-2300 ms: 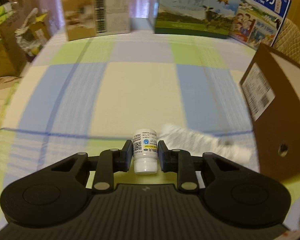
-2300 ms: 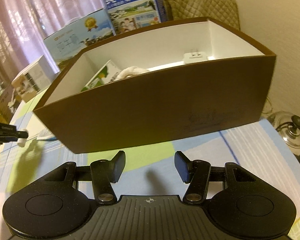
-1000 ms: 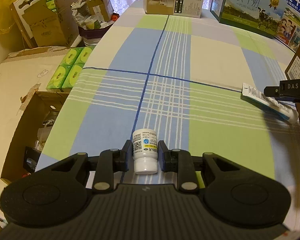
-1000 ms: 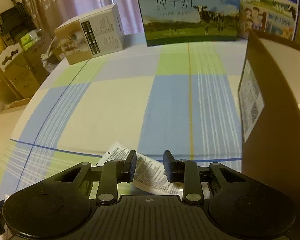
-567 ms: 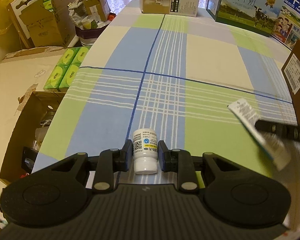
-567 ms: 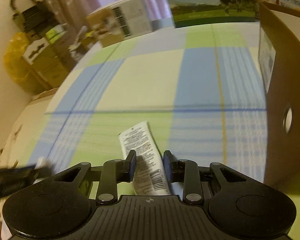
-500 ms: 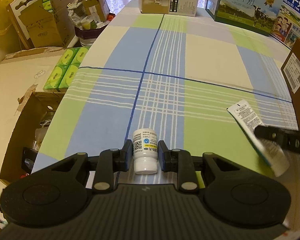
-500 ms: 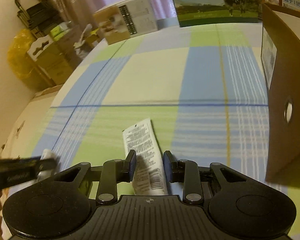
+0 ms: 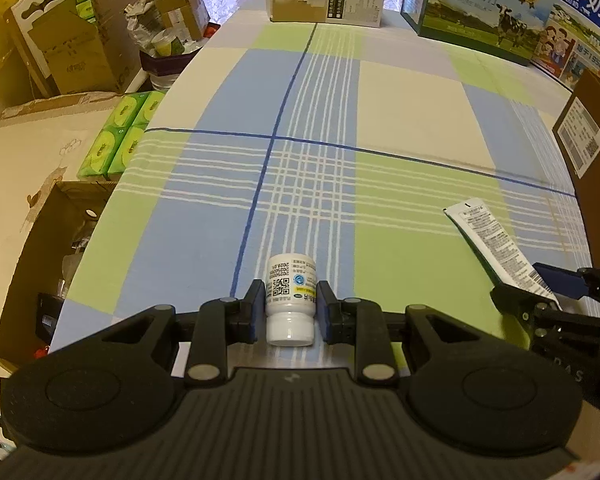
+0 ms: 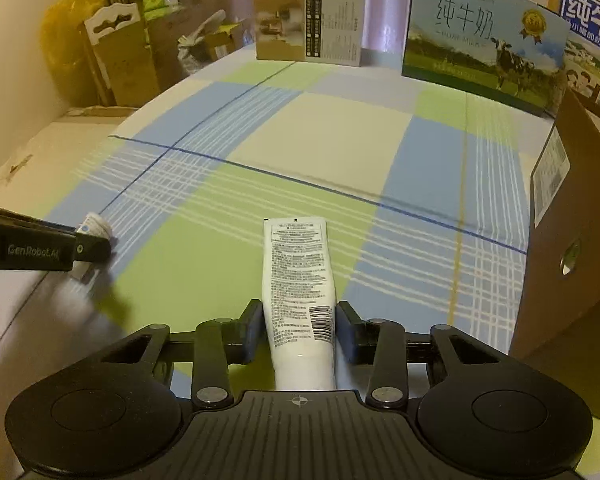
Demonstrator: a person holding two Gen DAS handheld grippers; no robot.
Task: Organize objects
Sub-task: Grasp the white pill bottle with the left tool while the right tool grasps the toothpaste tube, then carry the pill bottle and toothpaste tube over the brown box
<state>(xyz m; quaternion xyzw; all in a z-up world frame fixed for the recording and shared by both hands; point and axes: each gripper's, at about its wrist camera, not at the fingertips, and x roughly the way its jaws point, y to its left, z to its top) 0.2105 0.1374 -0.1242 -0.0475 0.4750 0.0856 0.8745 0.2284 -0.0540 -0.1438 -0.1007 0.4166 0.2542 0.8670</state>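
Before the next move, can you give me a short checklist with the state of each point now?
1. Left gripper shut on the bottle: ok.
2. Right gripper shut on the tube: ok.
3. Brown box within view at the right: ok.
4. Room inside the box: cannot tell, its opening is not shown.
5. Tablecloth between tube and box free of other things: ok.

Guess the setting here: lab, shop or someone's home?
Most likely a home, a lived-in room doubling as storage: a checked tablecloth on the table, milk cartons along its far edge, and cardboard boxes piled beside it.
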